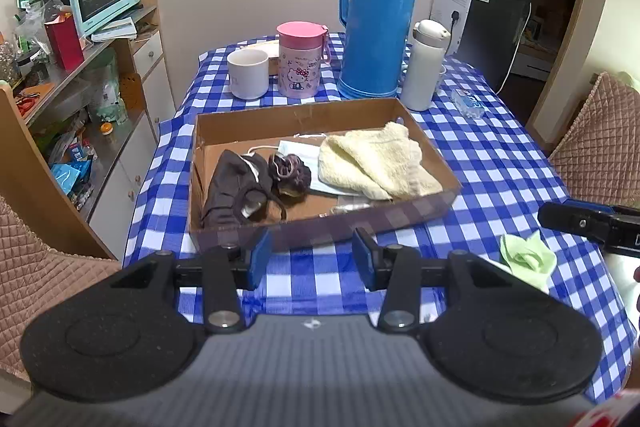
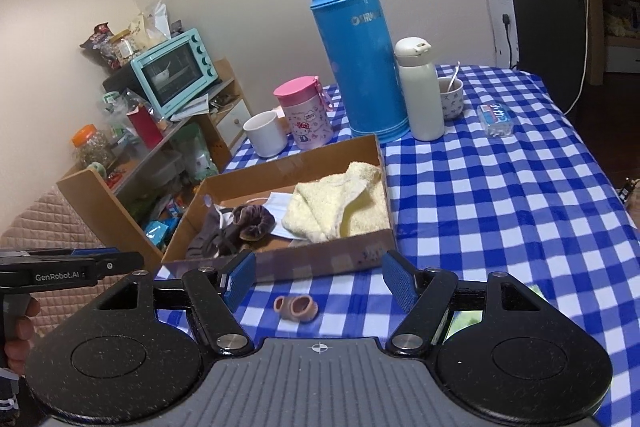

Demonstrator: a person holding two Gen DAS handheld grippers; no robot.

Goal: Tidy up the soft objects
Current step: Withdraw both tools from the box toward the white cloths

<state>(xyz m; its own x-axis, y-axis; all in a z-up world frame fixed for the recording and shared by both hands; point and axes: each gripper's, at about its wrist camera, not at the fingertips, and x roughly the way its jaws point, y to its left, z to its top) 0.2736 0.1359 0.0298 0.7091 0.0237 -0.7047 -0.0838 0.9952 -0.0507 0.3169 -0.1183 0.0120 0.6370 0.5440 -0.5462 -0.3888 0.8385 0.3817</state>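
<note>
Left gripper (image 1: 312,259) is held over the checked tablecloth (image 1: 500,163), jaws partly apart, nothing gripped. Ahead, in the cardboard tray (image 1: 280,123), a brown garment (image 1: 232,187), dark scrunchie (image 1: 290,173), face mask (image 1: 296,151) and cream towel (image 1: 376,163) are seen. A pink scrunchie (image 2: 296,308) lies between the right gripper's (image 2: 320,281) wide, empty jaws. A green cloth (image 1: 528,259) lies rightmost.

Tablecloth (image 1: 500,163): blue-white check. Box (image 1: 320,115) beyond tongs: brown cardboard. Inside: cream towel (image 1: 376,163), pale blue mask (image 1: 296,151), dark brown scrunchie (image 1: 290,173), dark brown cloth (image 1: 228,183). Between right tongs' blue pads: pink hair tie (image 2: 296,308). Beside left tongs: light green cloth (image 1: 528,259). Behind box: blue thermos (image 1: 378,15).
</note>
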